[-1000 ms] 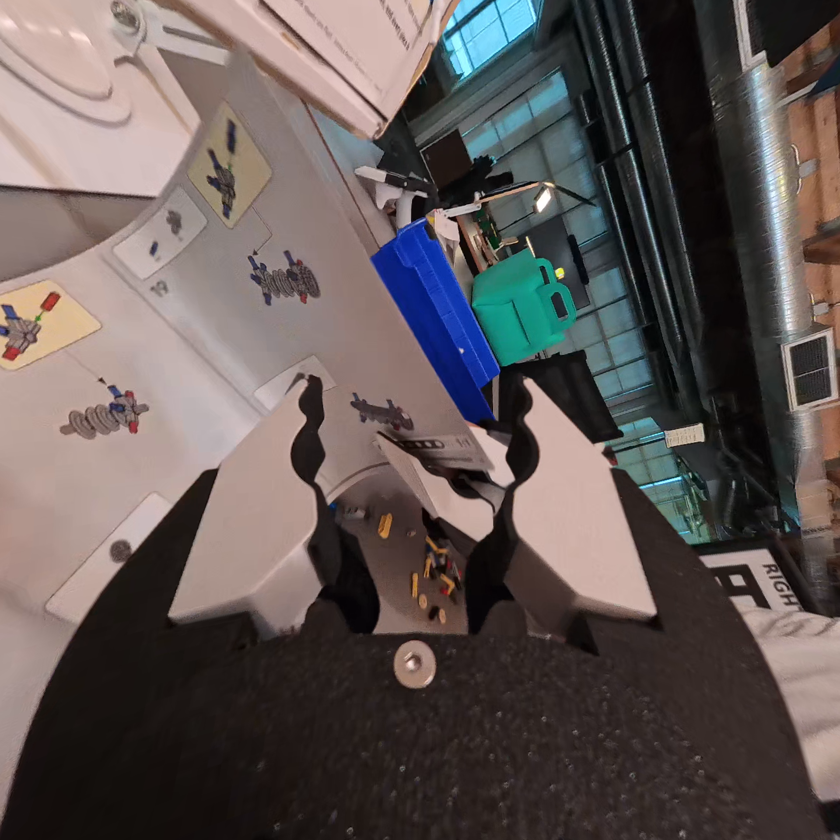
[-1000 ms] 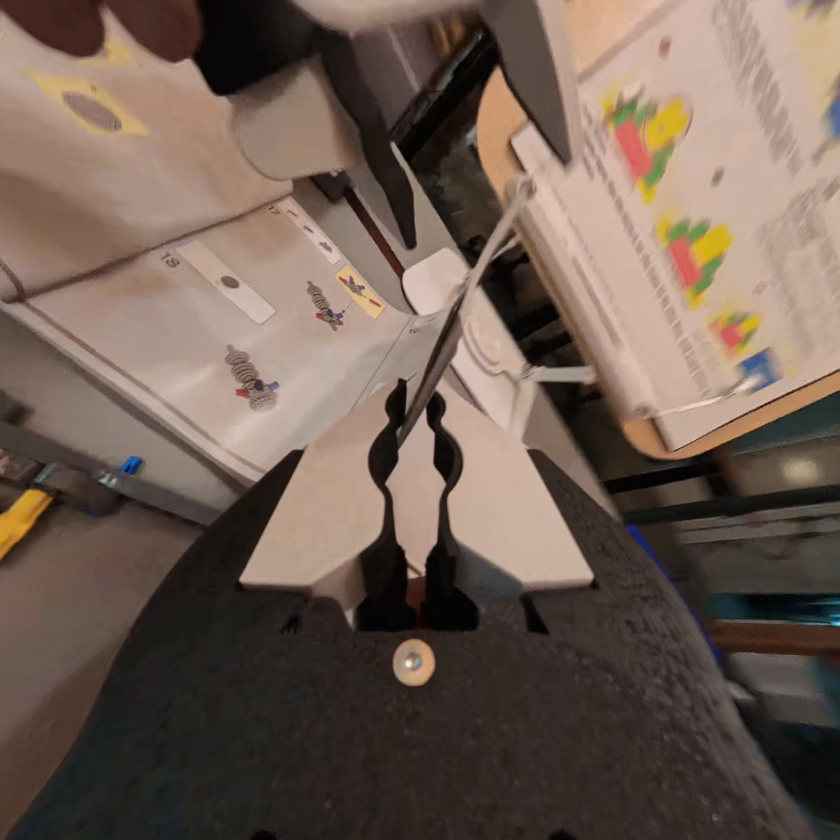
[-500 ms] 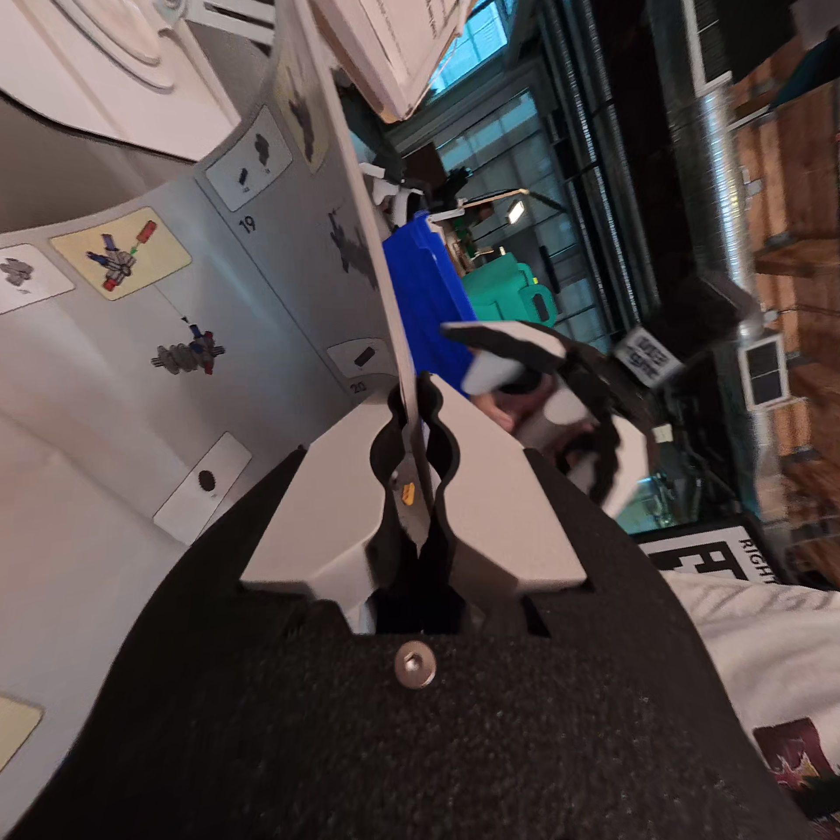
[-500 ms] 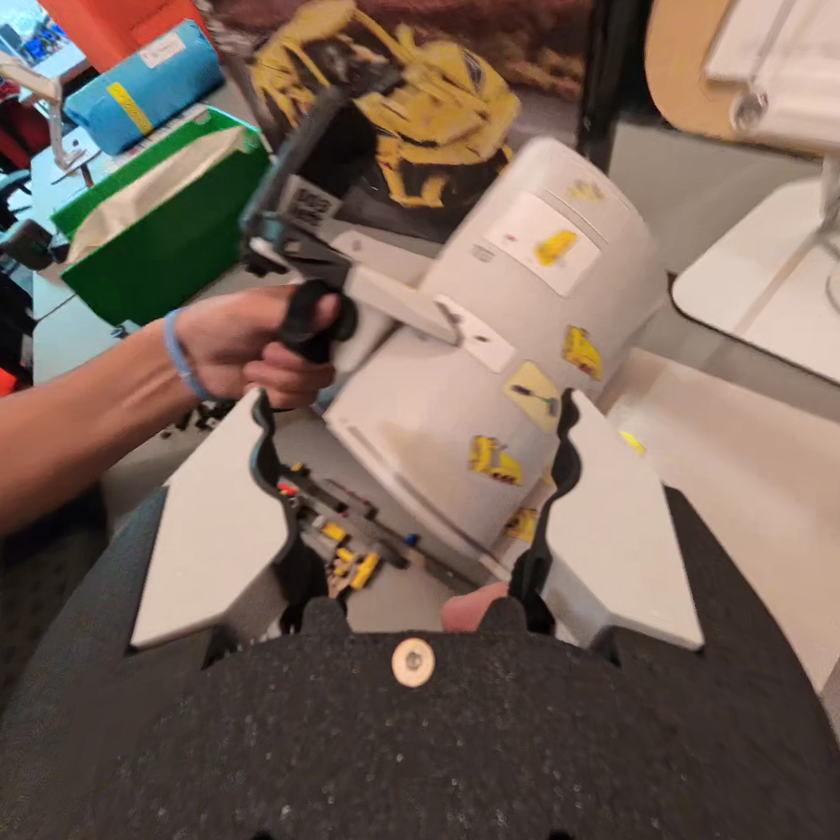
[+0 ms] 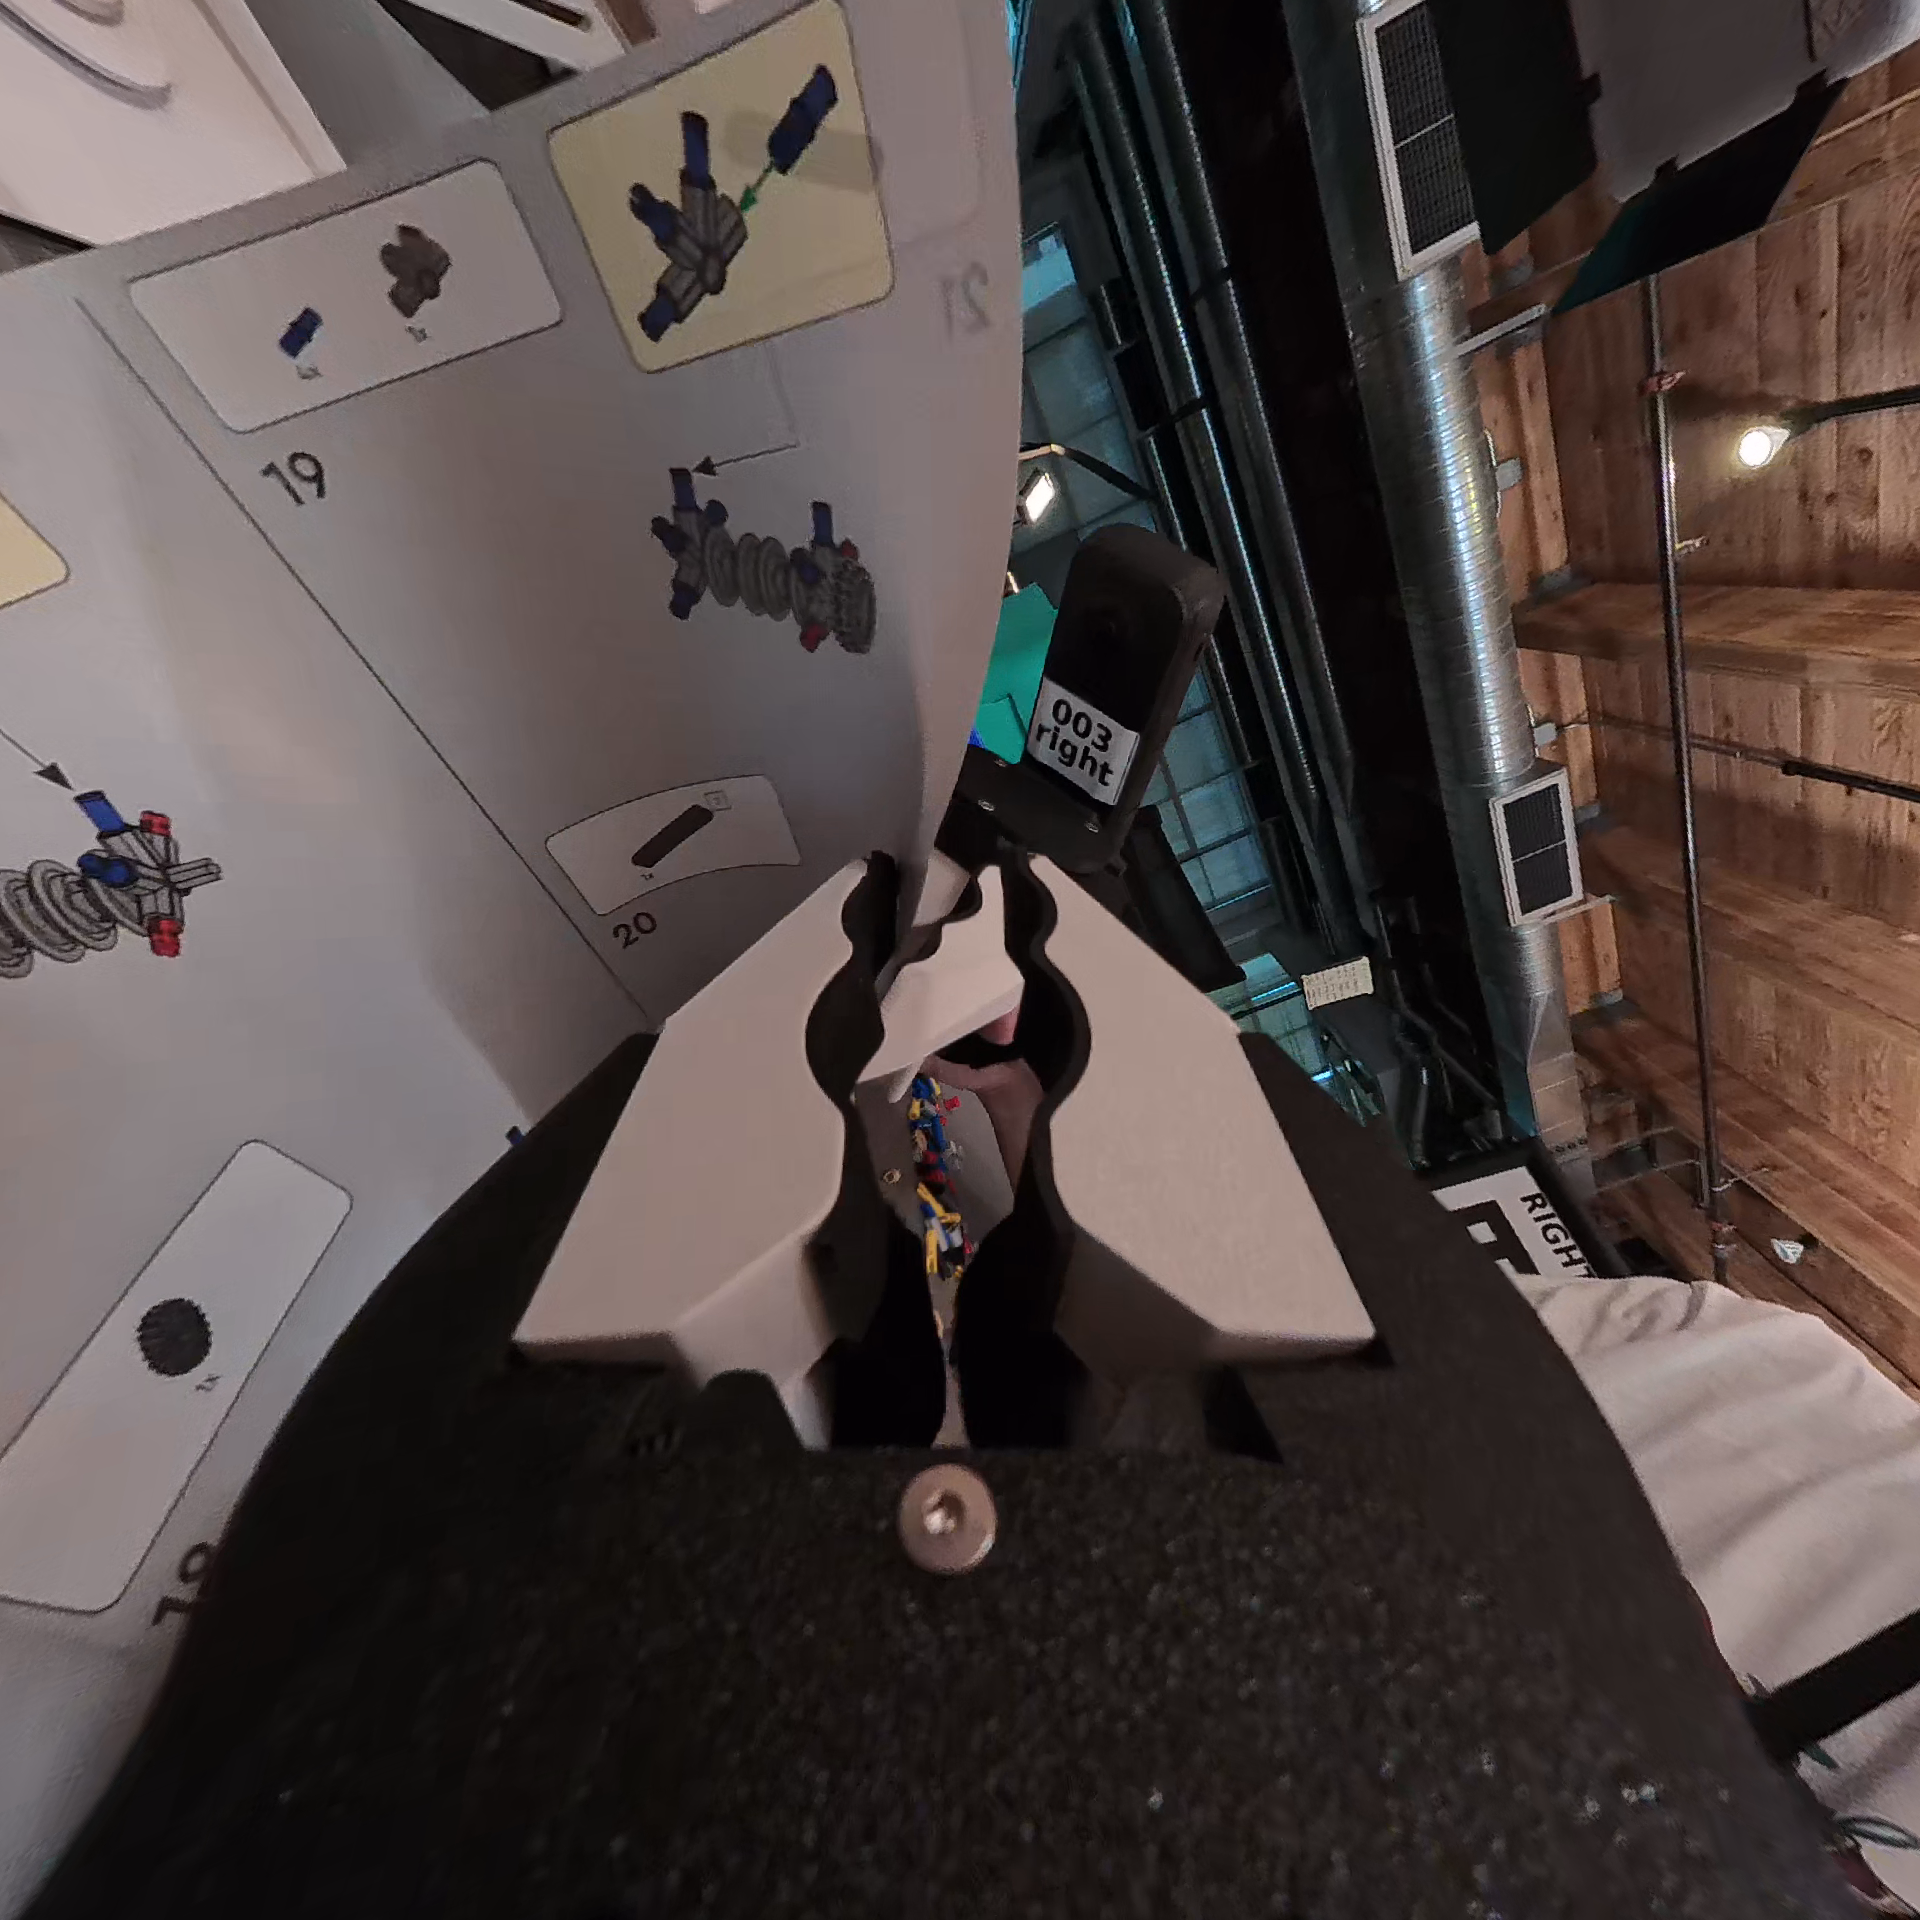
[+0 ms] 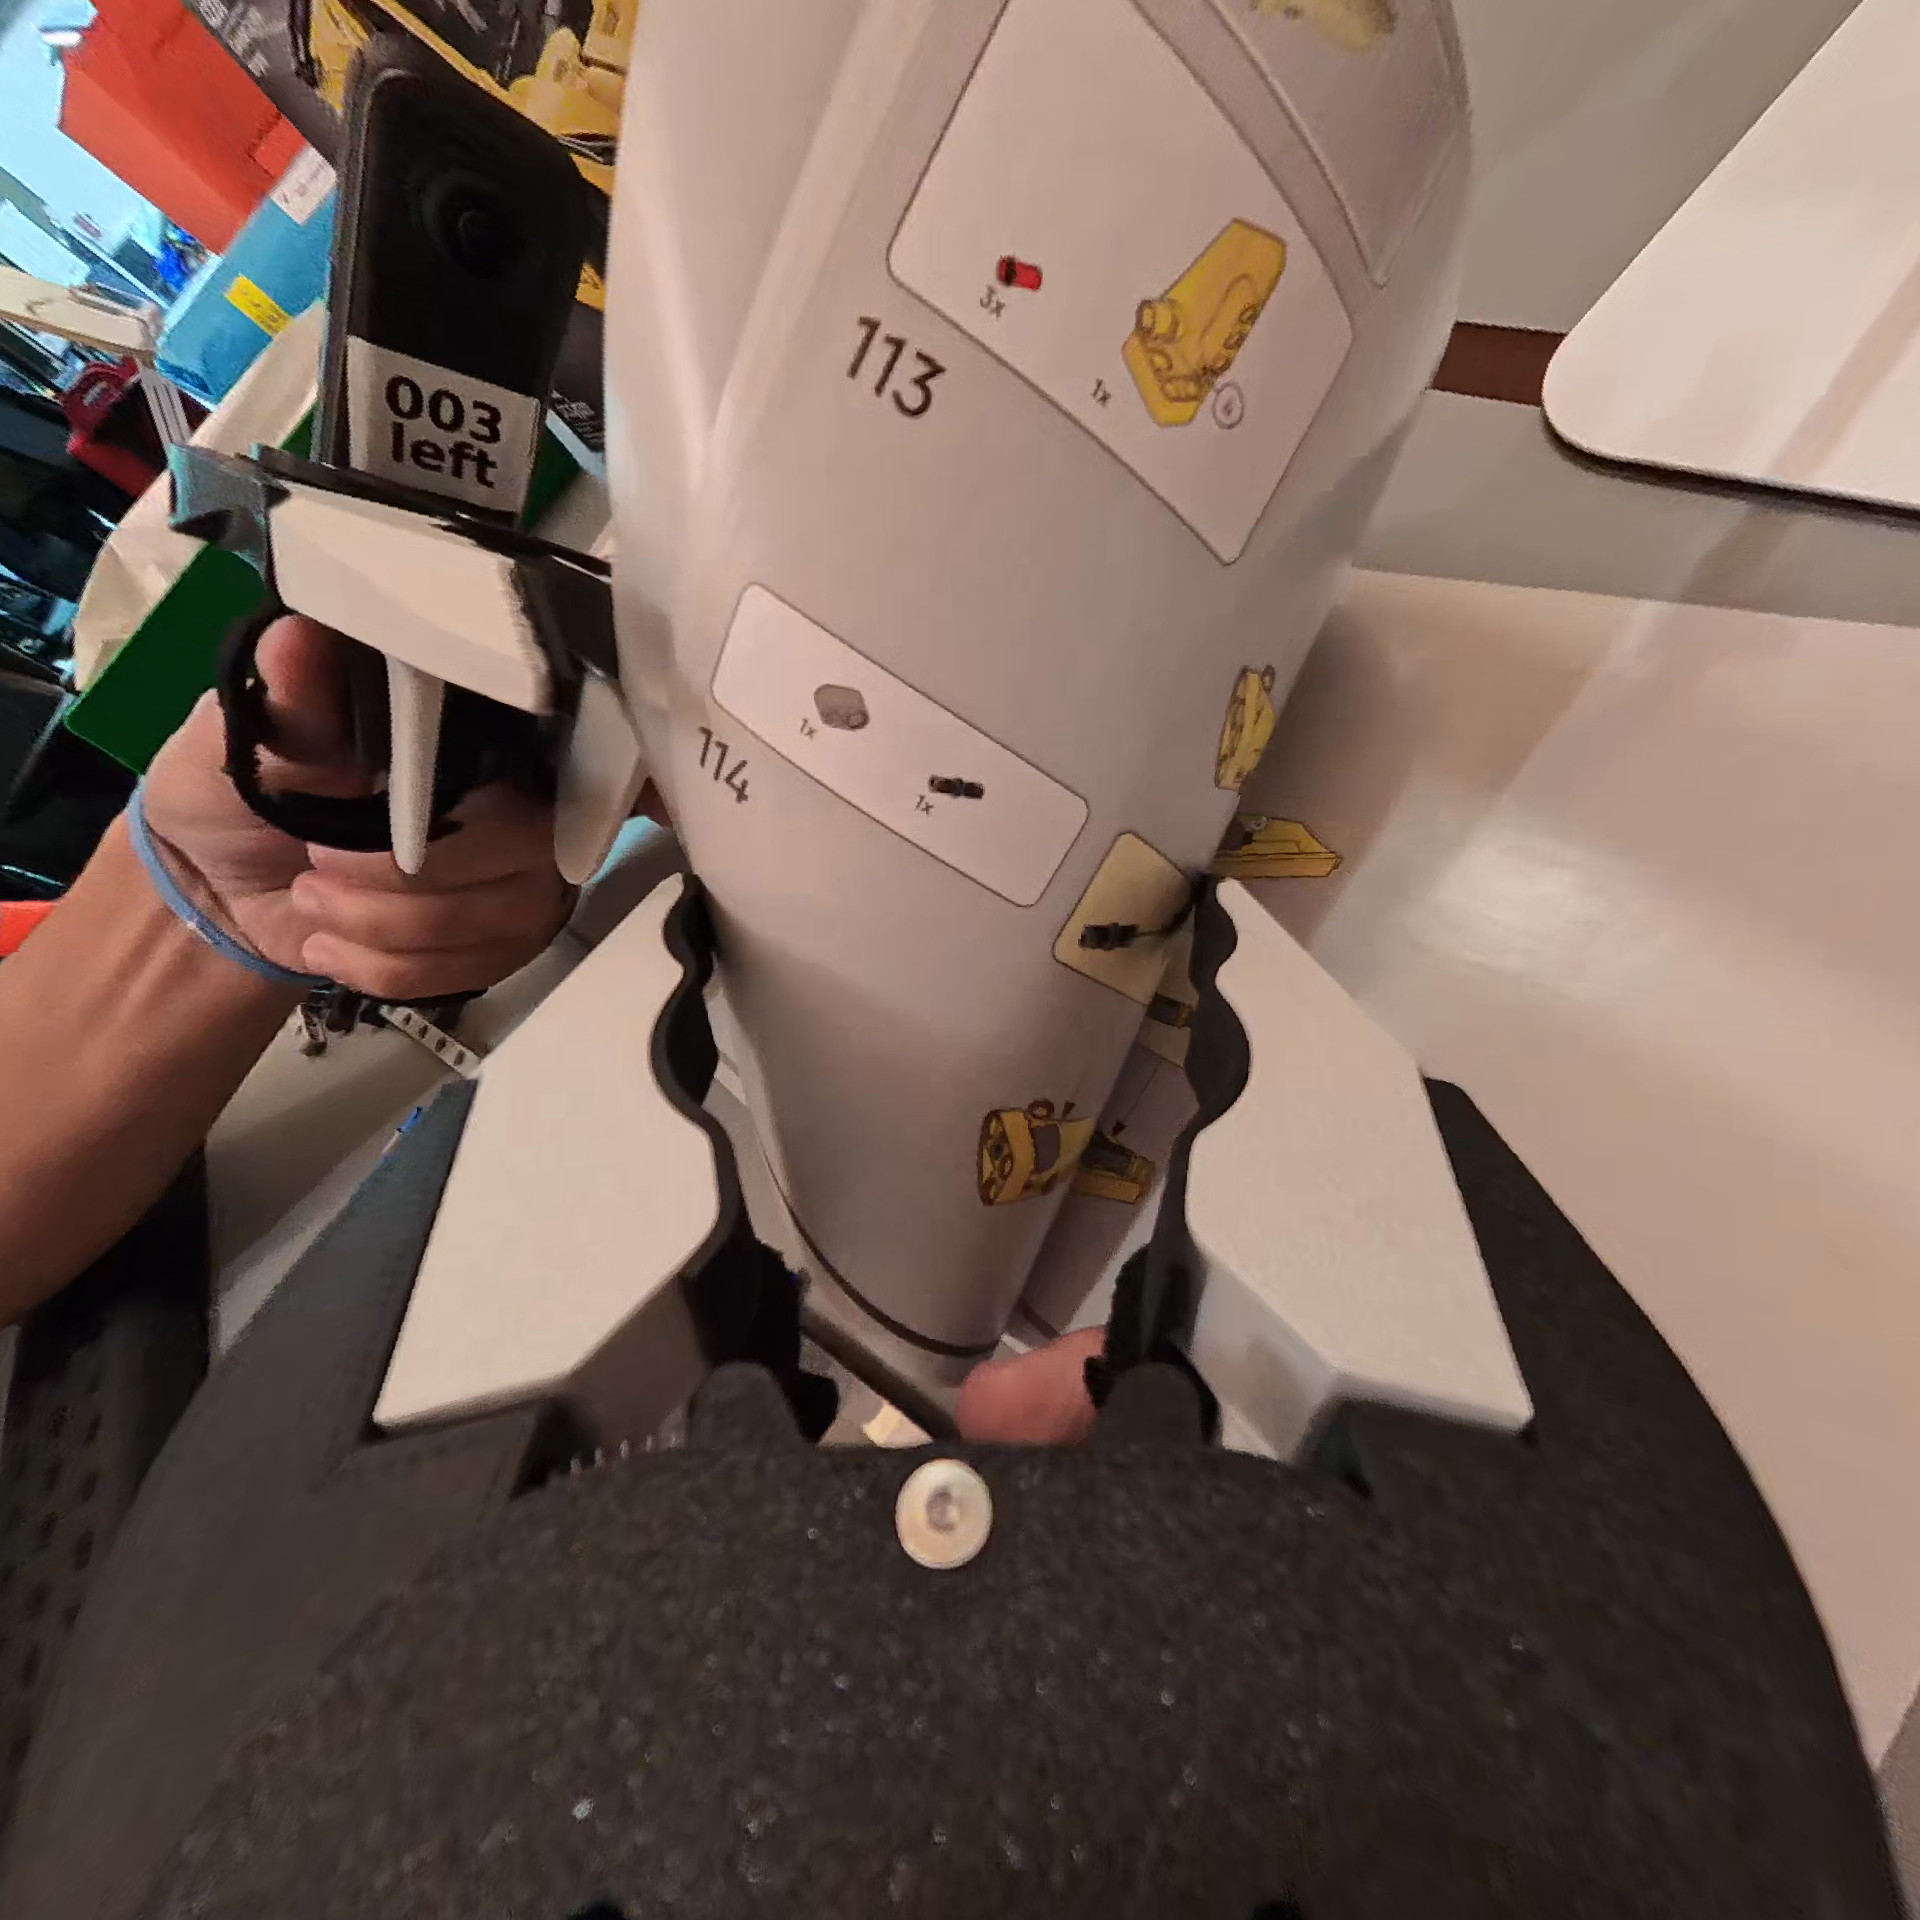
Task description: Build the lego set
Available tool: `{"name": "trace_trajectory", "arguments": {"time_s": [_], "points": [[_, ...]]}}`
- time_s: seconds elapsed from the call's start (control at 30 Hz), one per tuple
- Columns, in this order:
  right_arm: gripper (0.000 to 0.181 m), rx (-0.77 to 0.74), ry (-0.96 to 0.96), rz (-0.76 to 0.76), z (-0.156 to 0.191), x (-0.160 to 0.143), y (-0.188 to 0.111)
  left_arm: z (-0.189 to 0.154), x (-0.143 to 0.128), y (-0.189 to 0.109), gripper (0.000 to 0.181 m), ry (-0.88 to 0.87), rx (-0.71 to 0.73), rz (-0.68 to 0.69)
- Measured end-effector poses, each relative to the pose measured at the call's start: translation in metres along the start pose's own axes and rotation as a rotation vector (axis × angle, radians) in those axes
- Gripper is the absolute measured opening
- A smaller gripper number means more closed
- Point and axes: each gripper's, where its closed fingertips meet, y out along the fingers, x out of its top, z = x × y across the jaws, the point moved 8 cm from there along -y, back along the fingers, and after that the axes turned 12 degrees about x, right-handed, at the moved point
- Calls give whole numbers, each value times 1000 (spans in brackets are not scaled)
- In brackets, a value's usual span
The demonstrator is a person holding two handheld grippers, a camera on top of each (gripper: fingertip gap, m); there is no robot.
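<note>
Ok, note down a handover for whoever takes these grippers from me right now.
Left gripper: closed on the edge of a bundle of pages of the instruction booklet, holding them lifted and curled.
Right gripper: open, its fingers on either side of the curled pages, not clamping them.
Loose pieces: in a scatter on the table, seen past the left fingers.
Done: nothing assembled is in view.
Left: probably settle the booklet flat at the needed step, then pick pieces and build.
</note>
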Motion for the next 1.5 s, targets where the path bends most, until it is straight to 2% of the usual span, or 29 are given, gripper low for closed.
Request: {"name": "trace_trajectory", "arguments": {"time_s": [0.13,0.23,0.33,0.5,0.57,0.6,0.67,0.73,0.77,0.87,0.93,1.0,1.07,1.2,1.3,1.37,1.5], "points": [[91,17,7,-7,-2,-1,-2,4,-1,-4,15,5,9,10],[90,31,12,-13,-3,-1,-5,8,-2,-11,2,27,58,14],[87,38,18,-25,-5,-1,-12,9,0,-23,0,33,92,9],[79,-19,7,-48,-12,-3,-44,10,-3,-72,0,55,261,49],[81,-113,-17,-19,-16,-7,-63,11,-7,-104,0,53,344,71],[89,-201,-41,45,-20,-11,-73,12,-9,-122,0,49,384,77],[86,-385,-112,197,-23,-19,-90,13,-11,-157,0,35,457,89],[83,-605,-205,283,-17,-15,-102,16,-12,-189,0,21,530,104],[78,-663,-267,295,-9,-9,-101,18,-11,-202,0,9,564,105],[23,-631,-425,169,8,7,-72,17,-7,-227,0,-7,623,104],[1,-580,-416,238,-10,2,-45,16,-4,-232,0,11,669,113],[0,-585,-385,341,-32,-8,-31,14,-1,-231,0,40,708,116],[0,-589,-376,363,-39,-17,-30,9,2,-222,0,69,715,125],[0,-653,-333,325,-39,-29,-52,0,10,-192,0,126,705,141],[0,-828,-343,363,-45,-38,-80,-2,12,-177,0,158,719,161],[0,-906,-382,394,-50,-42,-93,6,10,-180,0,152,761,178],[0,-899,-361,387,-55,-41,-100,30,2,-206,0,96,844,185]]}}
